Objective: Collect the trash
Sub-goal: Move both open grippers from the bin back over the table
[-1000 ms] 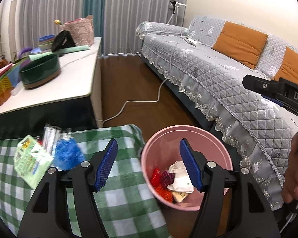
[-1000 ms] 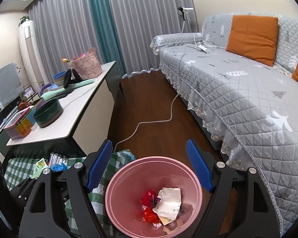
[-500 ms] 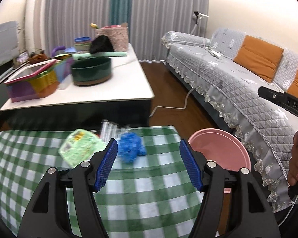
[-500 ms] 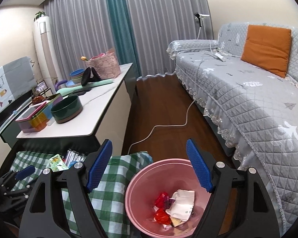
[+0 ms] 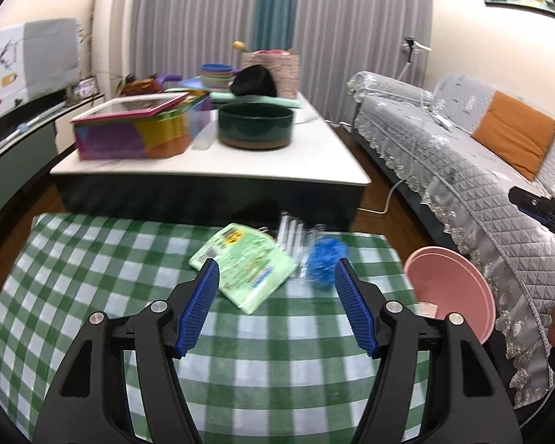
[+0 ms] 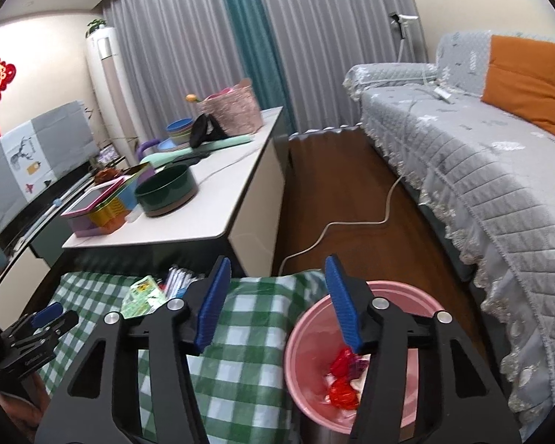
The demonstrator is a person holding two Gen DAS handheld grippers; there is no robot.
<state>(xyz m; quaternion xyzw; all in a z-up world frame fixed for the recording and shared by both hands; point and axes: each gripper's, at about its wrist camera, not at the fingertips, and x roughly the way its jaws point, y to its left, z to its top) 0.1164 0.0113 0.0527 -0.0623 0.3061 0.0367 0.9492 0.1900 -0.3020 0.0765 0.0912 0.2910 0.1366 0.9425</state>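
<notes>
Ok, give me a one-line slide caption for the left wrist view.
Open left gripper hovers over green checked cloth, facing a green packet and blue wad; pink bin at right.

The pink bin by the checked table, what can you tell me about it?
The pink bin is a round, smooth bucket, plastic by the look, standing upright on the floor against the edge of the green checked tablecloth, beside the grey sofa. It is open-topped and partly filled: red wrappers and pale paper scraps lie inside. The right gripper hangs above its rim, jaws open, not touching it.
</notes>
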